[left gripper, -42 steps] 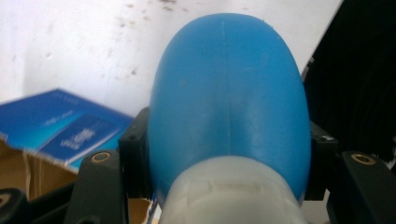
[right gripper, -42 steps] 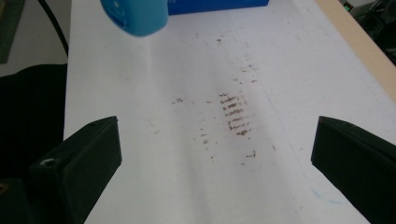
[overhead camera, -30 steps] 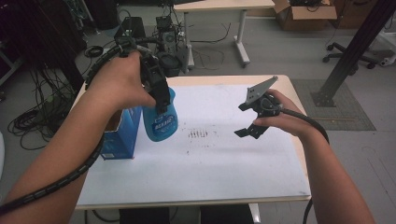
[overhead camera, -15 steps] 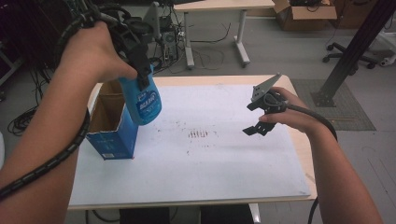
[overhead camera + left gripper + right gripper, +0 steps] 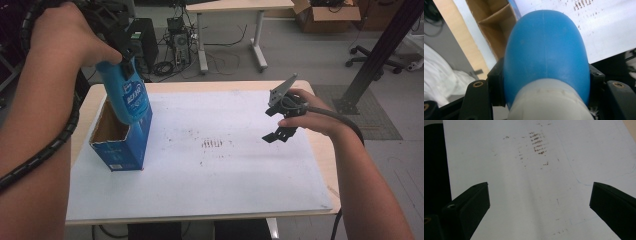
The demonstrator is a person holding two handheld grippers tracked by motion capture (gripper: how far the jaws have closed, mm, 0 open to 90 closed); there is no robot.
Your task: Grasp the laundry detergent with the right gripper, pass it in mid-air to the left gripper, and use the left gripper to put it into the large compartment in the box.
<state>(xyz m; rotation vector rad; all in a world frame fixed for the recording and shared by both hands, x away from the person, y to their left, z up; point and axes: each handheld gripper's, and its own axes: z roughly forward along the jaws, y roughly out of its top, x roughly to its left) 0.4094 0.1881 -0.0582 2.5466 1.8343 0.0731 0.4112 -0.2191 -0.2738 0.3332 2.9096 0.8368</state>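
A blue bottle [image 5: 127, 97] with a white label hangs neck-up over the open top of a blue cardboard box [image 5: 122, 145] at the table's left. My left gripper [image 5: 122, 47] is shut on the bottle near its neck. In the left gripper view the bottle [image 5: 546, 52] bulges between the black jaws, with the box's brown inside [image 5: 496, 27] beyond it. My right gripper [image 5: 280, 122] hovers over the right part of the white sheet [image 5: 225, 170], open and holding nothing. The right gripper view has its jaws wide apart over the bare sheet [image 5: 524, 195].
Brown smudge marks [image 5: 212, 144] sit in the middle of the sheet. Behind the table are another desk [image 5: 230, 7], cables and computer gear [image 5: 175, 30] on the floor, a cardboard box [image 5: 325, 10] and a black post [image 5: 380, 45] at the right.
My left gripper has carried the bottle up and to the left, from beside the box to above its open top. The right gripper has stayed almost still.
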